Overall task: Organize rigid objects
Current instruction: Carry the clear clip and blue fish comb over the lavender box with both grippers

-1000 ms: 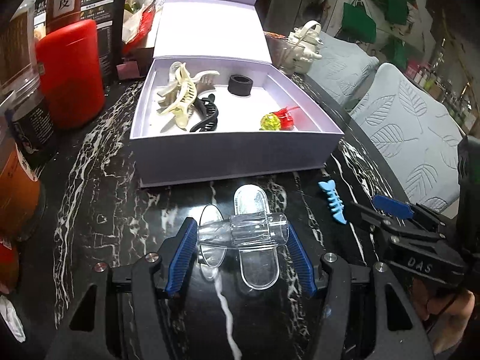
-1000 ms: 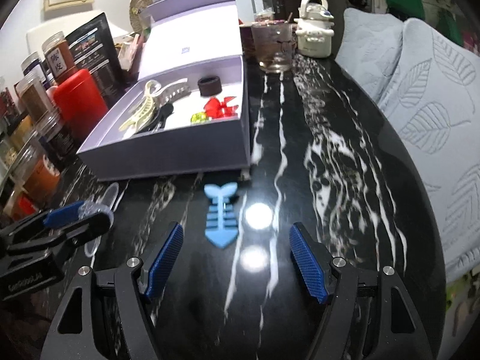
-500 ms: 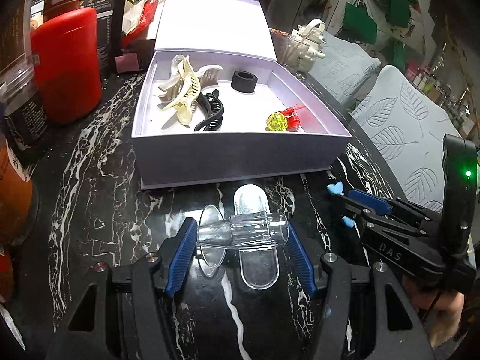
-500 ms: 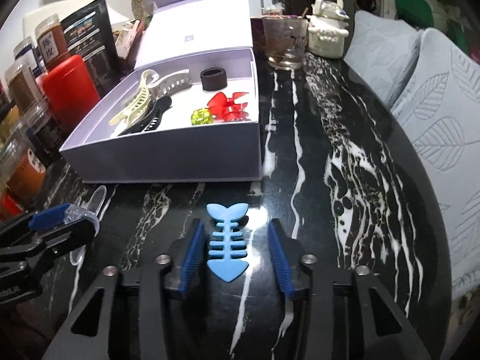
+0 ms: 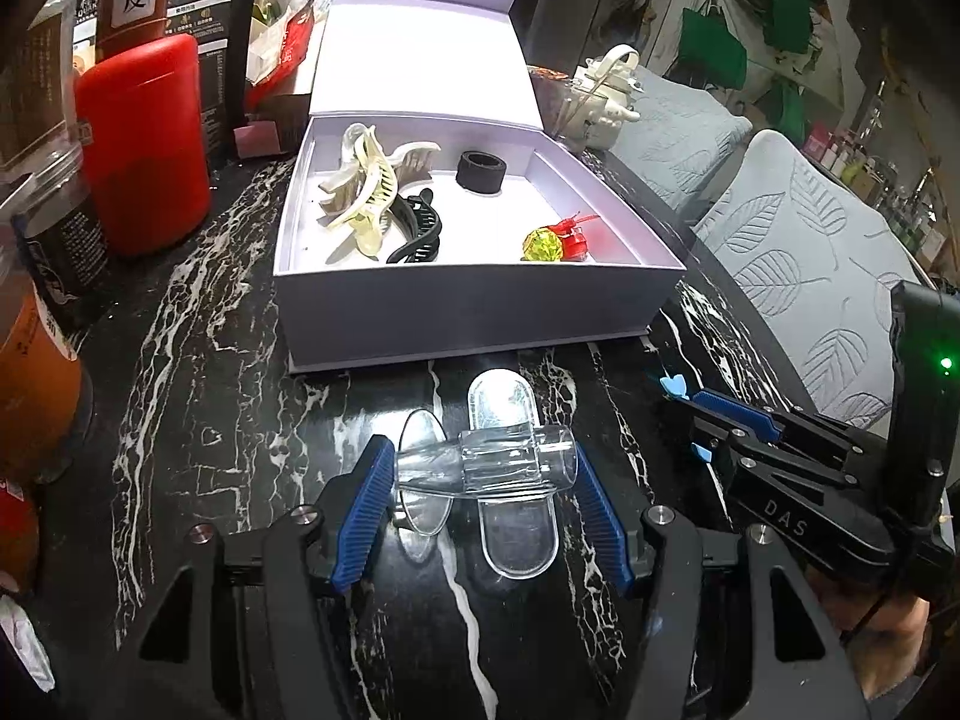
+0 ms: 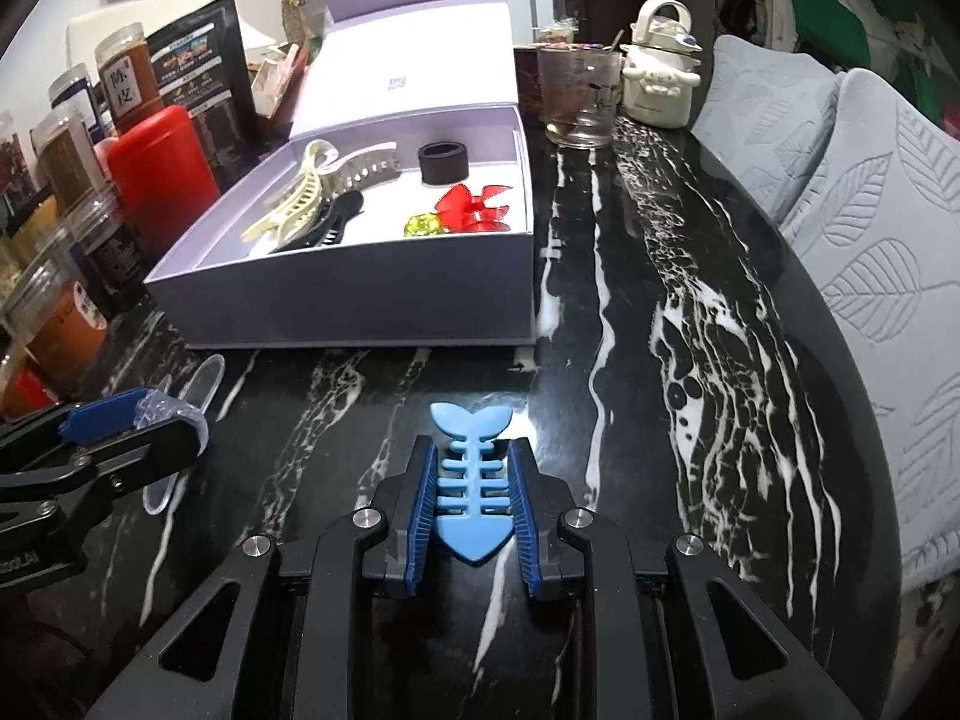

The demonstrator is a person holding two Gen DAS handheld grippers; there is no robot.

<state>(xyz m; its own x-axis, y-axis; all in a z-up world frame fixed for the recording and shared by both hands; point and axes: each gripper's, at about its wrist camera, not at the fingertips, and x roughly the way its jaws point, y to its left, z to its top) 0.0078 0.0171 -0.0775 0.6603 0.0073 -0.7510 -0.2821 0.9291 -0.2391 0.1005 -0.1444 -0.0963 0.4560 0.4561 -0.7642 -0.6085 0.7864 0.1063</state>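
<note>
Clamping the blue fishbone clip (image 6: 473,495) across its ribs, your right gripper (image 6: 474,510) points it tail-first at the box (image 6: 360,306) ahead-left; your left gripper (image 5: 483,480) grips the clear clip (image 5: 487,468).

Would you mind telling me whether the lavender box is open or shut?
Open. The lavender box has its lid tipped up behind it, and the hair clips inside are plainly exposed.

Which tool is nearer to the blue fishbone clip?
Right. The right tool grips the blue fishbone clip between its fingers; the left tool, off to its left, holds a clear clip.
</note>
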